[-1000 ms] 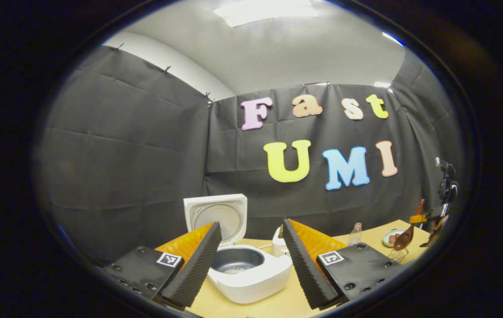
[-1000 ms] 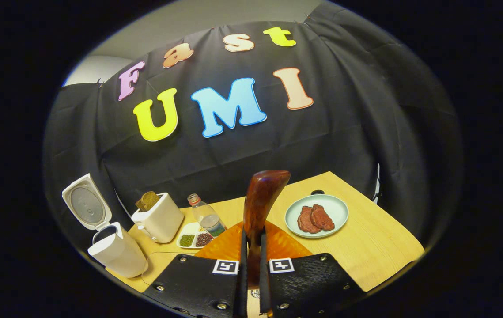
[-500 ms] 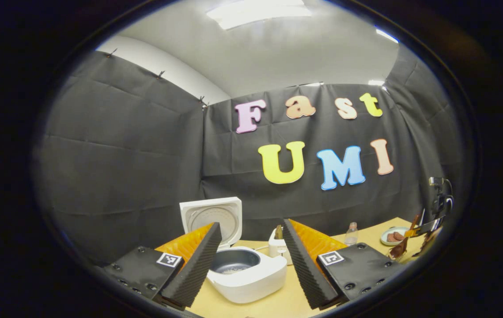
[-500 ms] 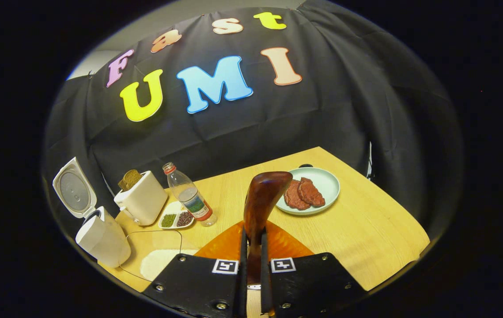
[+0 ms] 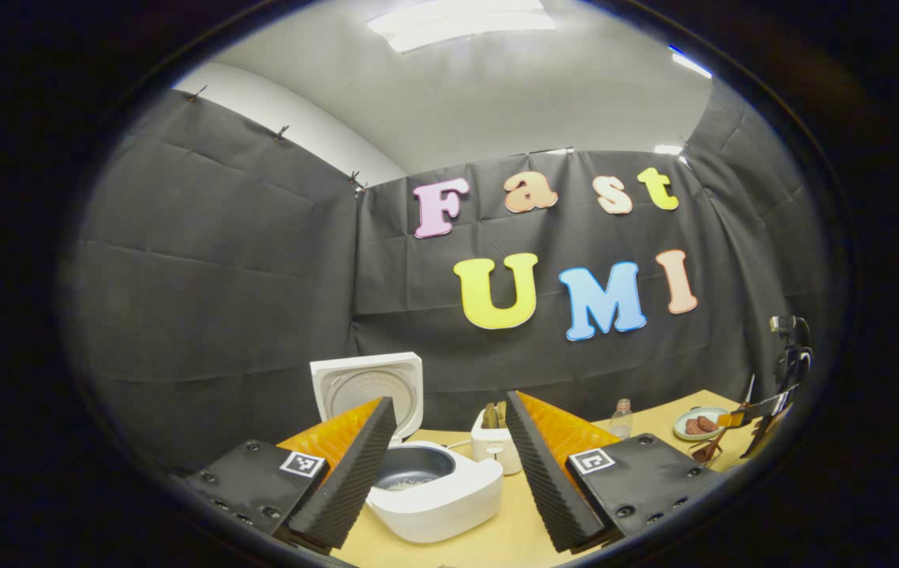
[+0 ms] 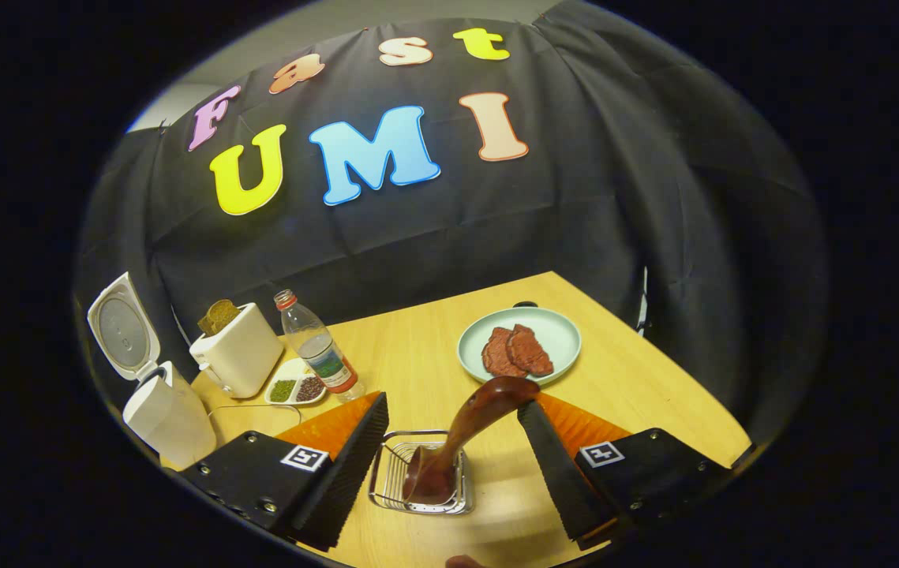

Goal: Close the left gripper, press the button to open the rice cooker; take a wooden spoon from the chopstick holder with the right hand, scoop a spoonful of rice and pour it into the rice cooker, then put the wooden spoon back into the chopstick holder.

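In the right gripper view the brown wooden spoon [image 6: 474, 426] stands bowl-down in the wire chopstick holder [image 6: 420, 483] and leans right. My right gripper [image 6: 453, 408] is open, a finger on either side of the handle and neither touching it. The white rice cooker [image 6: 171, 416] sits at the far left with its lid [image 6: 122, 331] up. In the left gripper view my left gripper [image 5: 448, 400] is open and holds nothing. Beyond its fingers is the open rice cooker [image 5: 437, 493], with a little rice in its dark pot [image 5: 411, 476].
On the wooden table [image 6: 638, 394] are a cream toaster [image 6: 240, 359] holding bread, a plastic bottle [image 6: 319, 355], a small divided dish of beans [image 6: 296, 389] and a pale plate [image 6: 567, 335] of meat slices. The table's right edge lies just beyond the plate.
My right gripper went from shut on the spoon handle to open. The spoon now stands in the wire holder. The left gripper has barely shifted.
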